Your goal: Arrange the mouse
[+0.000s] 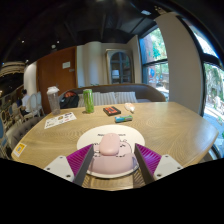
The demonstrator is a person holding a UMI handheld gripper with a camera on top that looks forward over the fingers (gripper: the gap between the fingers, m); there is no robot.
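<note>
A pale pink computer mouse (110, 148) lies between my fingers, over a round white mat (112, 132) on the round wooden table (170, 125). My gripper (112, 165) is shut on the mouse: the left finger (86, 166) and right finger (140, 166) press against its two sides. The mouse's front points away from me, and its underside is hidden.
Beyond the mat stand a green cup (88, 100), a dark book (112, 110), a small teal item (123, 118) and a white object (129, 107). A printed sheet (60, 119) lies at the left. A grey sofa (120, 96) and chairs (25, 108) stand behind the table.
</note>
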